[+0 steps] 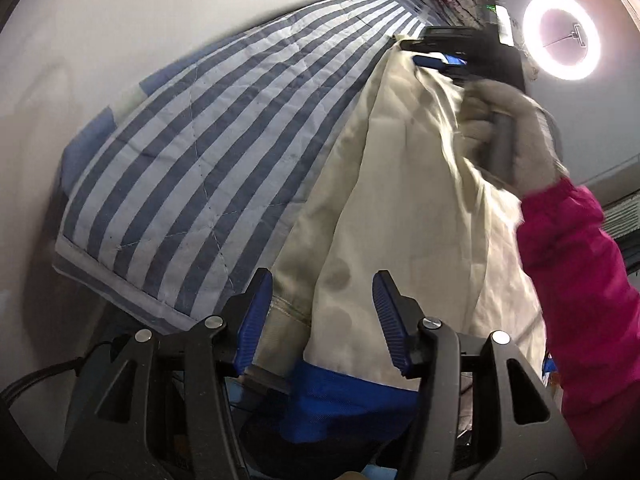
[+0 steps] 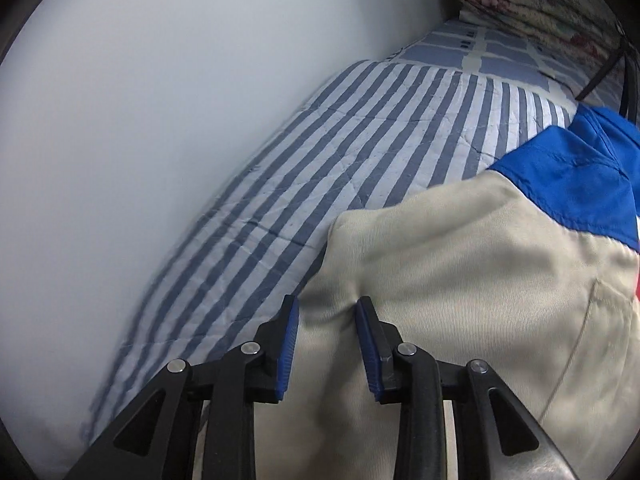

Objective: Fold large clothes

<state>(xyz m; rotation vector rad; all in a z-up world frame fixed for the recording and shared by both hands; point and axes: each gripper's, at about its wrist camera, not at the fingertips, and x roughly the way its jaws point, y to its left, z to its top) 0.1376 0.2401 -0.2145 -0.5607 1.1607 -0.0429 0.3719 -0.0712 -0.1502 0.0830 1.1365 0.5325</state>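
Your left gripper [image 1: 320,320] fills the foreground of its own view: blue pads [image 1: 254,320] apart, cream cloth between them but not pinched.

Item 1, jacket [image 1: 380,208]: cream body with a blue panel [image 1: 340,404]. Seen from the left wrist it lies on the quilt, long axis running from the gripper up toward the far right, blue panel at the near end under the jaws. Creased and bunched along its right side.

Item 2, right gripper [image 2: 326,344]: in its own view the pads stand partly apart over the cream cloth, not clamped on it. From here the jacket [image 2: 460,280] spreads to the right, with the blue panel [image 2: 568,176] at the far end, near the quilt's edge.

Item 3, your right hand [image 1: 516,136]: grey glove, pink sleeve [image 1: 580,280], holding the right gripper at the jacket's far end as the left wrist sees it; blurred.

Item 4, quilt [image 2: 280,184]: blue and white stripes, flat, against a pale wall [image 2: 140,120].

Item 5, rolled blanket [image 2: 532,8]: patterned, at the far end of the quilt.

Item 6, ring light [image 1: 562,36]: lit, upper right of the left wrist view.
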